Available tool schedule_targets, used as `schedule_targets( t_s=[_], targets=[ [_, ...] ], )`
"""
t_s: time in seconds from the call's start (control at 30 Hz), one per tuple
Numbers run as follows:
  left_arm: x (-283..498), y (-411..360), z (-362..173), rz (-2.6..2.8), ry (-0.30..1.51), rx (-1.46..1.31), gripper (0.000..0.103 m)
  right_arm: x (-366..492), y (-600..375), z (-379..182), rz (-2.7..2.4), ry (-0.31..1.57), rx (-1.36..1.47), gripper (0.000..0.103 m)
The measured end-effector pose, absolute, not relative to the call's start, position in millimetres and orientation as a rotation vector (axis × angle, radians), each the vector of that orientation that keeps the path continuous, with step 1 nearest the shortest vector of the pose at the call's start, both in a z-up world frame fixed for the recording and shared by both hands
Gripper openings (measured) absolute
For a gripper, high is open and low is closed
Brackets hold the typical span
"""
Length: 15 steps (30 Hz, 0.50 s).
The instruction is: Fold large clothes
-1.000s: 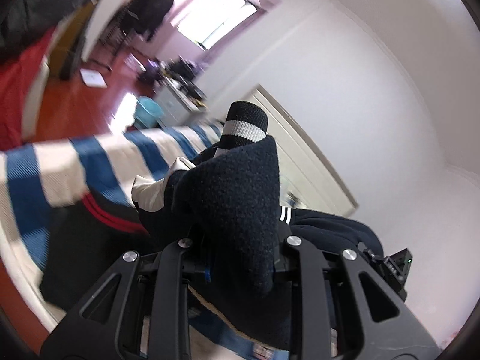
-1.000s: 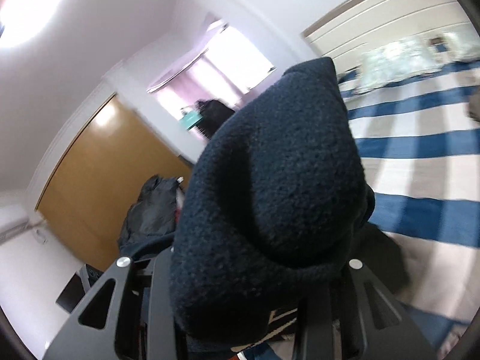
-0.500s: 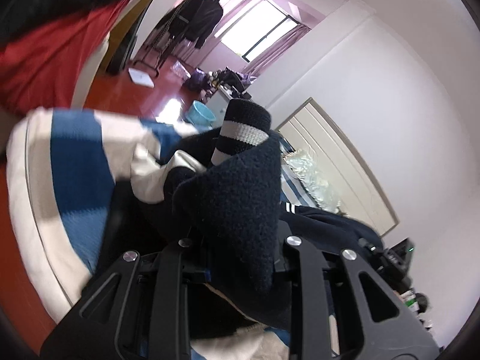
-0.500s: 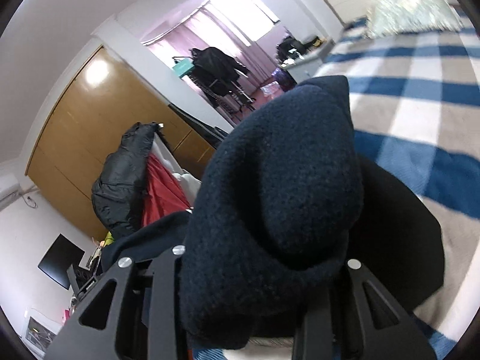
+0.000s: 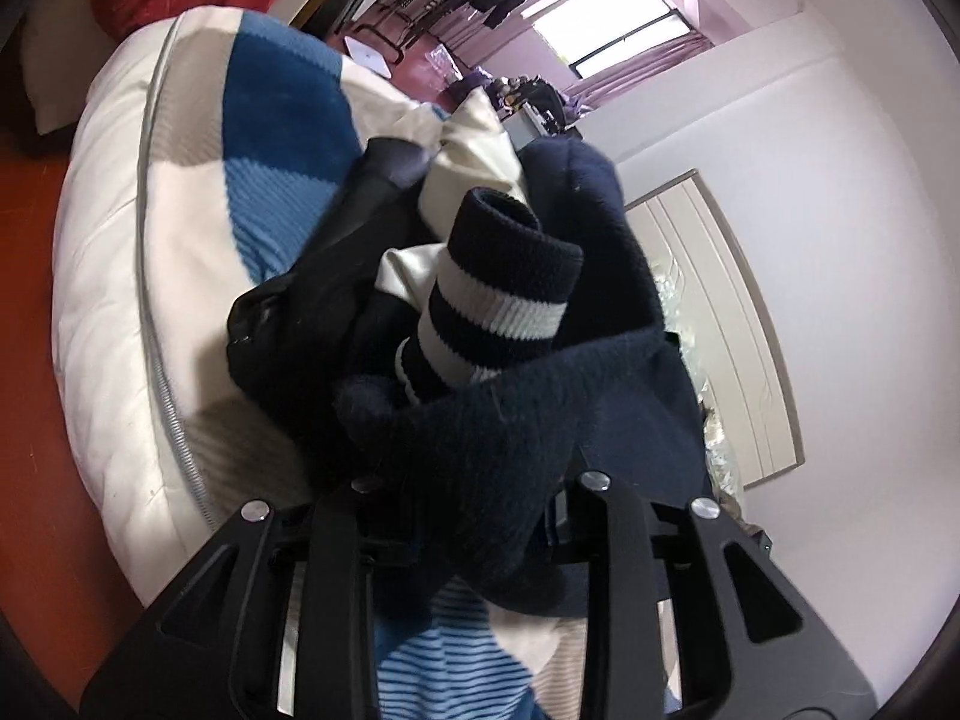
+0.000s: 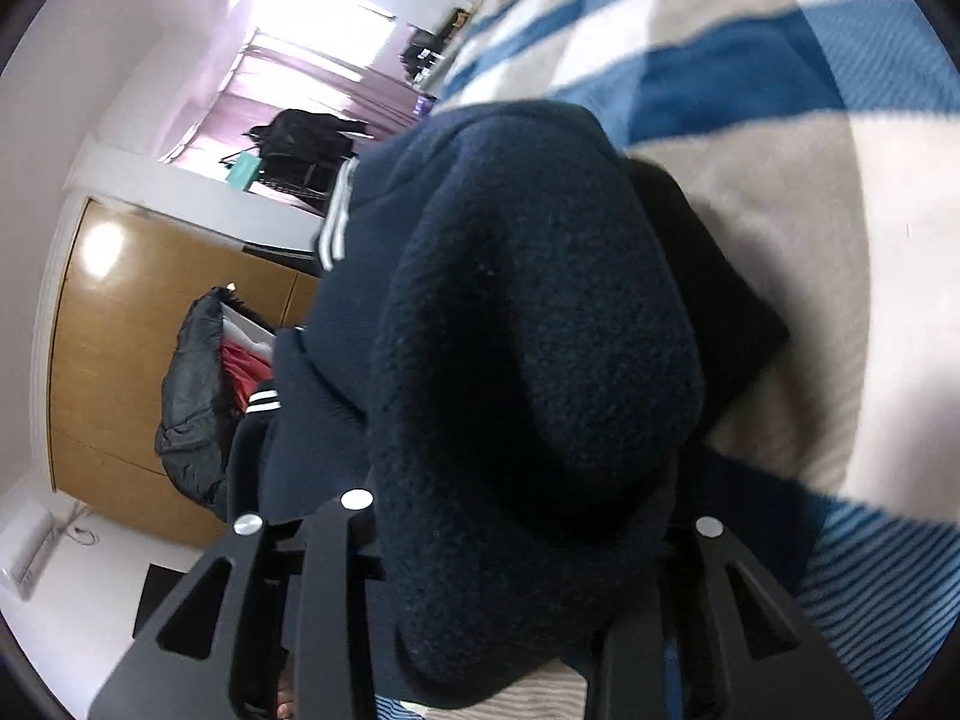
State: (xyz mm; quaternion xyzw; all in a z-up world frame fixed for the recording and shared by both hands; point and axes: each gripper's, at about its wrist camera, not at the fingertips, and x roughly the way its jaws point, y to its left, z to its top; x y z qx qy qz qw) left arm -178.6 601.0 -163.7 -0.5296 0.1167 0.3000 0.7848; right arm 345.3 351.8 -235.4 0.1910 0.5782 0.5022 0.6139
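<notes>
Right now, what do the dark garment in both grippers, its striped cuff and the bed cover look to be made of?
Navy garment: looks like fleece or brushed knit, matte, with a fuzzy nap. Striped cuff: ribbed knit, navy with white bands, fine vertical ribs visible; probably stretchy. Bed cover: woven or knitted textile in blue, white and beige blocks, with a fine corded texture; the fibre cannot be told.

No readable text, label, brand or number shows in either view.

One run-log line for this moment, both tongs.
left tongs: shut on navy fleece jacket | right tongs: shut on navy fleece jacket | striped cuff on top | jacket over blue-and-cream checked bedspread
</notes>
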Motion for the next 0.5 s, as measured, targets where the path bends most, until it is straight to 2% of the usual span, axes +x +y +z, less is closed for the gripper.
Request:
schedule_targets(
  t_s=[0.03, 0.1, 0.13, 0.17, 0.2, 0.23, 0.27, 0.3, 0.5],
  targets=[
    [-181, 601, -163, 0.646, 0.252, -1.142, 0.033, 344, 350, -235, 1.159, 1.331, 0.429, 0.037],
    [-183, 597, -152, 0.637, 0.252, -1.114, 0.037, 337, 349, -226, 1.175, 1.323, 0.395, 0.047],
    [-183, 593, -144, 0.635, 0.271, -1.082, 0.051, 333, 347, -219, 1.195, 1.318, 0.367, 0.052],
    [-183, 589, -137, 0.629, 0.288, -1.051, 0.068, 328, 345, -211, 1.218, 1.312, 0.336, 0.061],
    [-184, 585, -133, 0.617, 0.289, -1.040, 0.074, 326, 340, -210, 1.232, 1.308, 0.319, 0.073],
    [-187, 581, -128, 0.594, 0.288, -1.038, 0.083, 320, 334, -202, 1.250, 1.302, 0.286, 0.079],
    [-190, 577, -124, 0.587, 0.298, -1.033, 0.088, 314, 331, -194, 1.253, 1.296, 0.262, 0.090],
    [-193, 572, -119, 0.598, 0.314, -1.013, 0.088, 307, 326, -185, 1.265, 1.289, 0.240, 0.095],
    [-215, 543, -78, 0.665, 0.330, -0.878, 0.091, 281, 294, -140, 1.301, 1.202, 0.158, 0.098]
  ],
)
